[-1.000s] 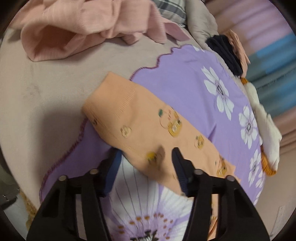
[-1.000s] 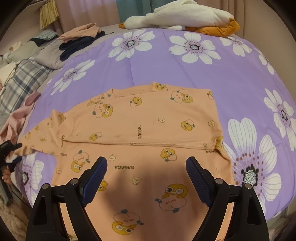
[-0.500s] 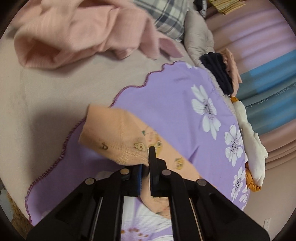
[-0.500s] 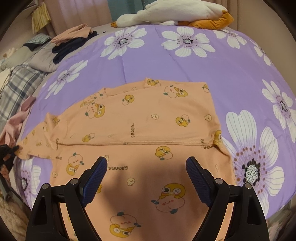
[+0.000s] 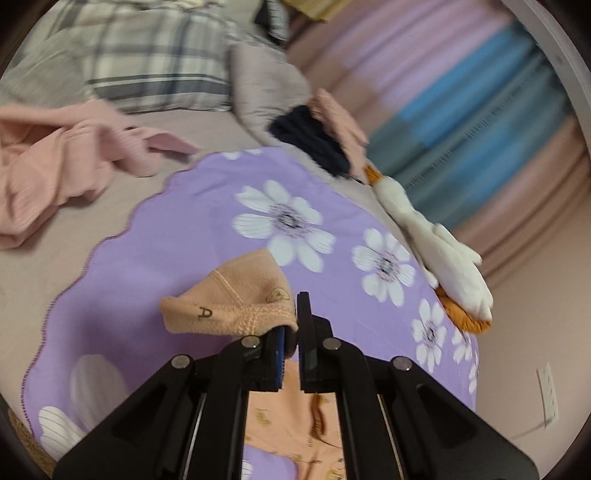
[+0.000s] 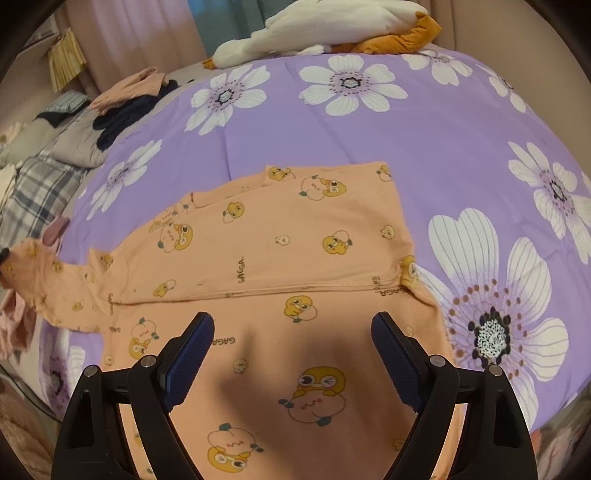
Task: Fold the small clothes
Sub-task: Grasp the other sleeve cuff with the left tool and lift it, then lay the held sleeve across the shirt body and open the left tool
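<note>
Orange shirt [image 6: 295, 236], one soft knit printed with cartoon chicks, lies folded flat on the purple flowered blanket [image 6: 443, 129]. Its ribbed sleeve cuff [image 5: 229, 310] is pinched tight in the left gripper [image 5: 290, 332], lifted off the blanket. The right gripper [image 6: 291, 350] hovers over the shirt's near half, jaws wide apart, tilted downward.

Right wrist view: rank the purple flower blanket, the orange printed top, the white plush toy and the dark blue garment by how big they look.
1. Purple flower blanket, spanning most of the view.
2. Orange printed top, though it lies nearest the camera.
3. White plush toy.
4. Dark blue garment.

The last two lie farthest away, and the garment is partly covered, so their order is unsure.
</note>
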